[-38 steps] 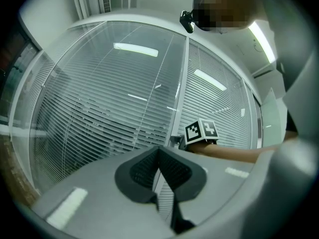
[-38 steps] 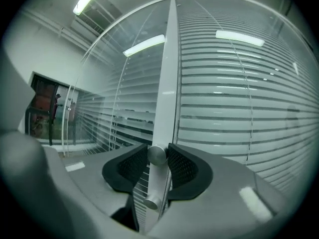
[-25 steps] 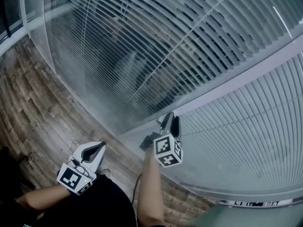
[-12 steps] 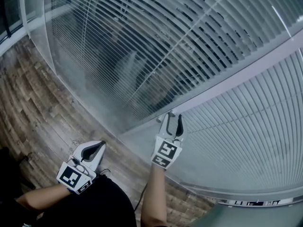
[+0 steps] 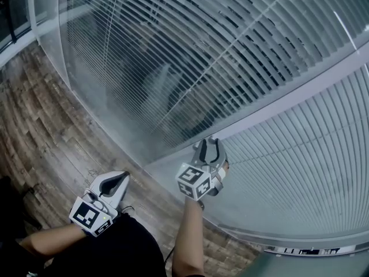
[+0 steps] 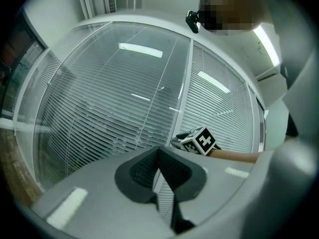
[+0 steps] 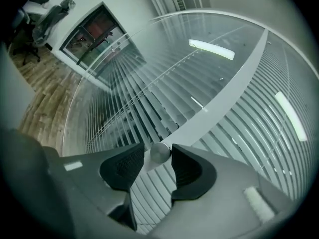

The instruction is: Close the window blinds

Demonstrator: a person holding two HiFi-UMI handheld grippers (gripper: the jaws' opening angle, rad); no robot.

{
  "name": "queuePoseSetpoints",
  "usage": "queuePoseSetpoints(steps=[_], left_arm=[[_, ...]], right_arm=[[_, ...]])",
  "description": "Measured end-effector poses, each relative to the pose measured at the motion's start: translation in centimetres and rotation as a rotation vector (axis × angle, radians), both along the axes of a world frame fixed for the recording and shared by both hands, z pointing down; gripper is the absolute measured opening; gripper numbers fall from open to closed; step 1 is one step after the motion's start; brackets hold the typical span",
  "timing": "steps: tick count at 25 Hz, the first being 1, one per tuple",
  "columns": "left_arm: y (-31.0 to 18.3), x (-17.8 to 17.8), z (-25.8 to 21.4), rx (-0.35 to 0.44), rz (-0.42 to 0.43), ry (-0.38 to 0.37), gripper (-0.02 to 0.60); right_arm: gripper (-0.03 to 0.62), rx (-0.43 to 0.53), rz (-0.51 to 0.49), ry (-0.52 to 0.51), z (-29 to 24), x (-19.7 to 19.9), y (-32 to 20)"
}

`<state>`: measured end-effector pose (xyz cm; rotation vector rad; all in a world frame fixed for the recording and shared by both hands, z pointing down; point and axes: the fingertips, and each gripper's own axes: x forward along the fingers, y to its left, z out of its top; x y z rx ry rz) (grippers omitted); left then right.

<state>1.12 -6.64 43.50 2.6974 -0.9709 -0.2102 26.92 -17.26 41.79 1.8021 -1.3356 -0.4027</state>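
The blinds point(image 5: 173, 56) fill the upper part of the head view. They seem to sit behind glass, so their thin, light slats cannot be touched directly. The only hold is the small metal knob point(image 7: 159, 152) on the frame point(image 5: 288, 97), at lower centre of the right gripper view. It looks hard, smooth and probably slippery, so it calls for a firm pinch on its round side, then a twist. The right gripper point(image 5: 210, 145) has just been opening; its fingers are released, with the knob between them. The left gripper point(image 5: 118, 182), at lower left, is clenched on nothing.
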Motion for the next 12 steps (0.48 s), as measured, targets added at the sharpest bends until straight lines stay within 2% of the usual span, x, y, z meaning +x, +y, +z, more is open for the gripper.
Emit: queuePoseSetpoints(steps=[5,12], left_arm=[[-0.1,-0.5,-0.4,-0.011,-0.014,0.0,0.002],[0.1,-0.7,0.2,-0.015,-0.021,-0.007,0.002]], right_arm=[[0.138,0.02,0.013,-0.018,-0.9,0.4,0.0],[0.135,0.114,0.016,-0.209,-0.7,0.5,0.1]])
